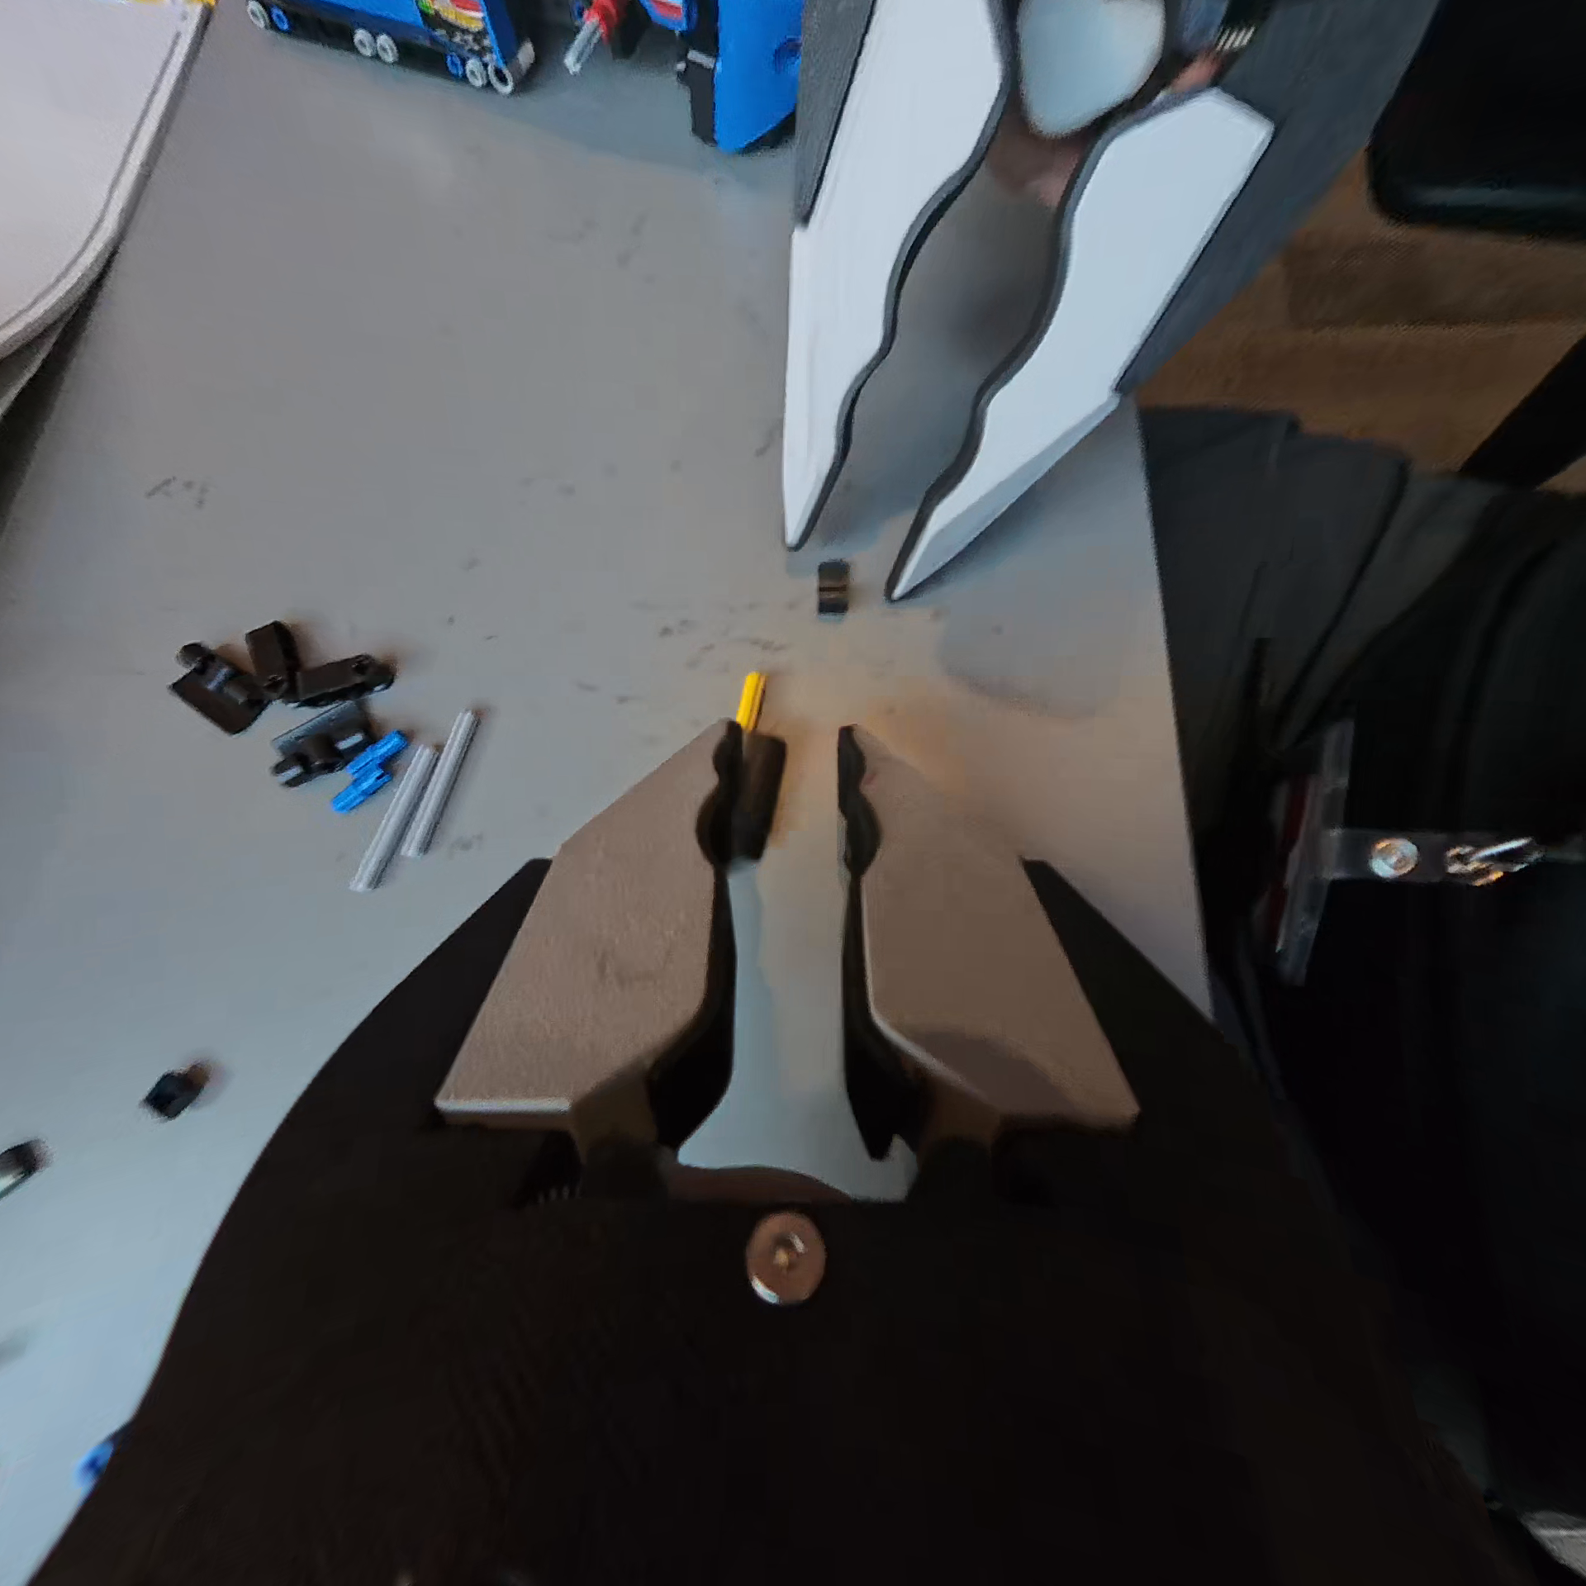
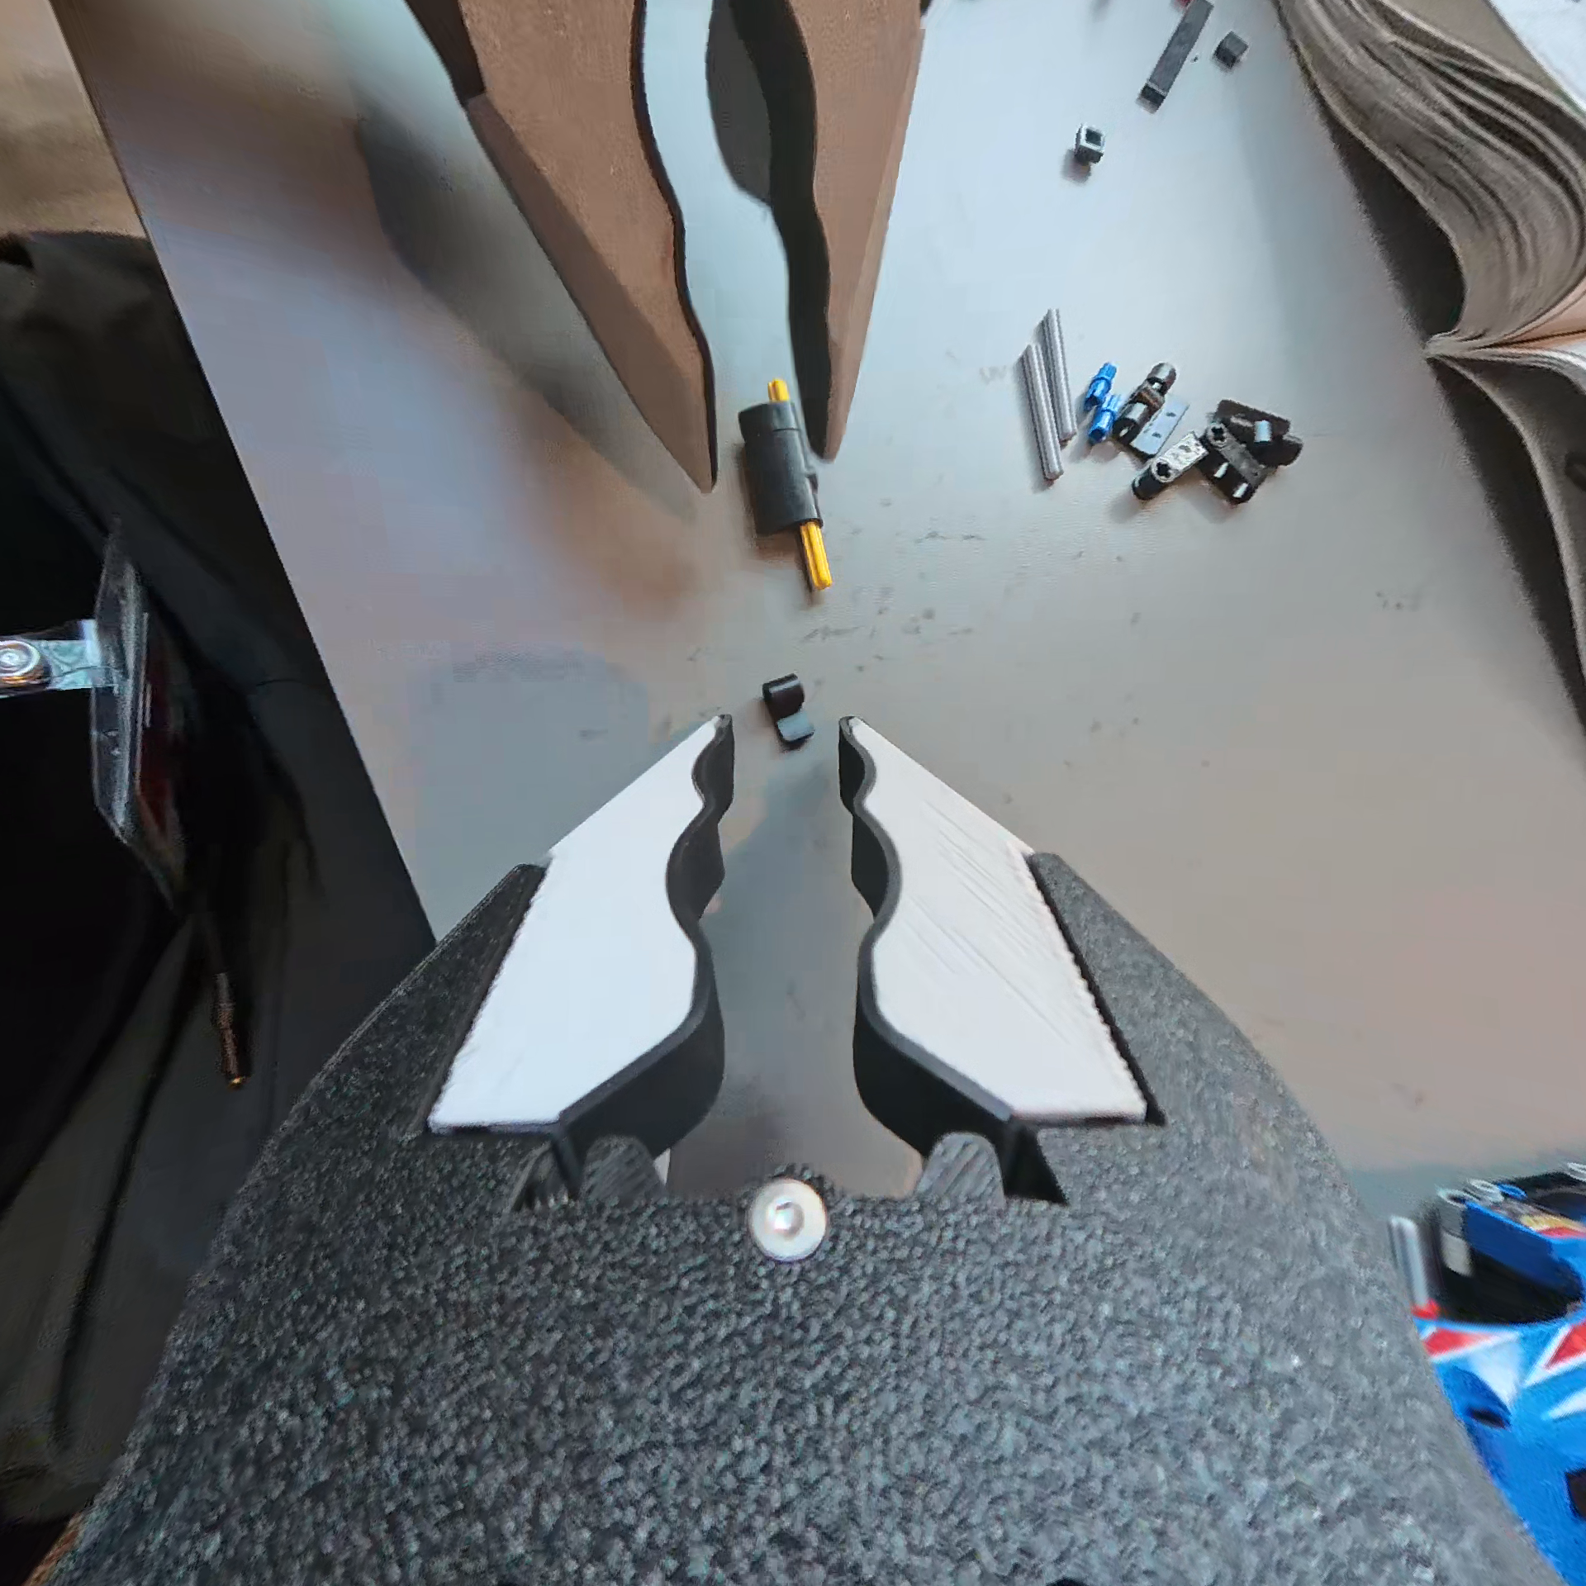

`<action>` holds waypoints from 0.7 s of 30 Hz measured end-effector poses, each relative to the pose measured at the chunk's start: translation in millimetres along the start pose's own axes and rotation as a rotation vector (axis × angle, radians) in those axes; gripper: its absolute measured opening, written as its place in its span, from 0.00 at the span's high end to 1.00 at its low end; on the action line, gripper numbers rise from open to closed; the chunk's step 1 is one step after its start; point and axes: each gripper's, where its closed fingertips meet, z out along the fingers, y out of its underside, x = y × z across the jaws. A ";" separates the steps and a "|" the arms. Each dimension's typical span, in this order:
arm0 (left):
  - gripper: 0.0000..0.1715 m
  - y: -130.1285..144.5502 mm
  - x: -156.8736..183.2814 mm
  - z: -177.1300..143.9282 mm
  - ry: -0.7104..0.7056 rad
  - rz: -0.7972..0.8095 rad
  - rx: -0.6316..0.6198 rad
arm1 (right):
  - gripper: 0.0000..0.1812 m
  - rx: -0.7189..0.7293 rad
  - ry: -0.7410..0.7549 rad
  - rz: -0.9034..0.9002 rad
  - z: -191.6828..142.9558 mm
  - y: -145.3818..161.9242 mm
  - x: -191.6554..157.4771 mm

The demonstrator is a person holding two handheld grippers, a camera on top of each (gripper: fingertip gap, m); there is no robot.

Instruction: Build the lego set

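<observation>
I look down on the grey worktop [image 2: 1116, 772], where my 2 grippers face each other tip to tip. A stack of paper booklets [image 2: 1459, 172] lies at 1 o'clock in the right wrist view, and the blue part-built lego model [image 2: 1510, 1339] sits at 4 o'clock. My left gripper [image 1: 785, 738], brown-fingered, hangs with jaws released; a black sleeve on a yellow axle [image 2: 783, 481] lies on the worktop against 1 fingertip, not clamped. My right gripper [image 2: 785, 729], white-fingered, likewise has its jaws parted and grips nothing. A small black clip [image 2: 787, 711] rests on the worktop just ahead of its tips, between the 2 grippers. At 2 o'clock in the right wrist view lie 2 grey axles [image 2: 1049, 395] side by side, a blue pin [image 2: 1101, 403] just beside them, then a heap of black connectors [image 2: 1219, 450]. A person's dark clothing [image 2: 103, 772] fills the 9 o'clock edge.
</observation>
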 end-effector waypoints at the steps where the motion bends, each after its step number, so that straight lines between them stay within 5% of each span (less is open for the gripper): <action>1: 0.90 -4.3 5.2 5.0 0.033 -0.029 0.001 | 0.88 -0.002 -0.021 0.007 0.6 -0.1 -0.8; 8: 0.90 -11.7 14.3 32.1 0.094 -0.094 -0.091 | 1.00 0.003 -0.098 -0.001 1.4 -0.3 -11.2; 21: 0.94 -14.3 26.2 40.5 0.107 -0.033 -0.075 | 0.96 0.002 -0.064 0.107 -1.4 3.6 0.6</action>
